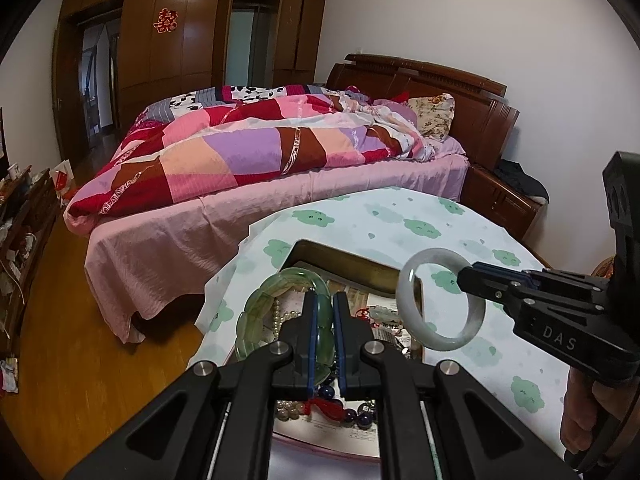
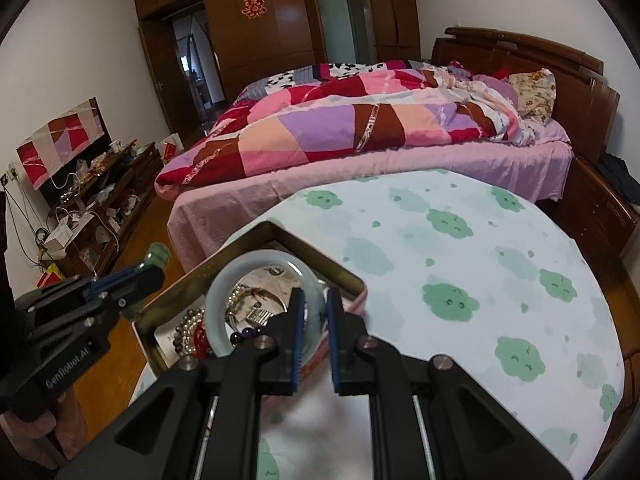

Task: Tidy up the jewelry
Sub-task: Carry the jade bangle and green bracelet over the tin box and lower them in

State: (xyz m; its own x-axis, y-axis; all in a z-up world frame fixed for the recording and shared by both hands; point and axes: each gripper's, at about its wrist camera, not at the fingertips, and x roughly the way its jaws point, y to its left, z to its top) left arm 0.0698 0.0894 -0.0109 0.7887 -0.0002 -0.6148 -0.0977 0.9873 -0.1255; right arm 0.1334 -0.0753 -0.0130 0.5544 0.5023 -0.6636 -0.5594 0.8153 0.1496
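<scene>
My left gripper point(image 1: 324, 300) is shut on a green segmented stone bracelet point(image 1: 260, 312) and holds it above the open metal jewelry box point(image 1: 360, 266). My right gripper point(image 2: 315, 298) is shut on a pale white jade bangle point(image 2: 228, 280), held above the same box point(image 2: 320, 256). The bangle point(image 1: 472, 320) and right gripper point(image 1: 466, 278) also show in the left wrist view, at the right. The left gripper point(image 2: 154, 270) with the green bracelet point(image 2: 158, 254) shows at the left of the right wrist view. Beads, pearls and a red tassel point(image 1: 326, 404) lie in the box.
The box sits on a round table with a white cloth with green cloud prints point(image 2: 460, 280). Behind it stands a bed with a pink sheet and patchwork quilt point(image 2: 360, 128). A cluttered low cabinet point(image 2: 100, 200) is at the left; wooden floor lies below.
</scene>
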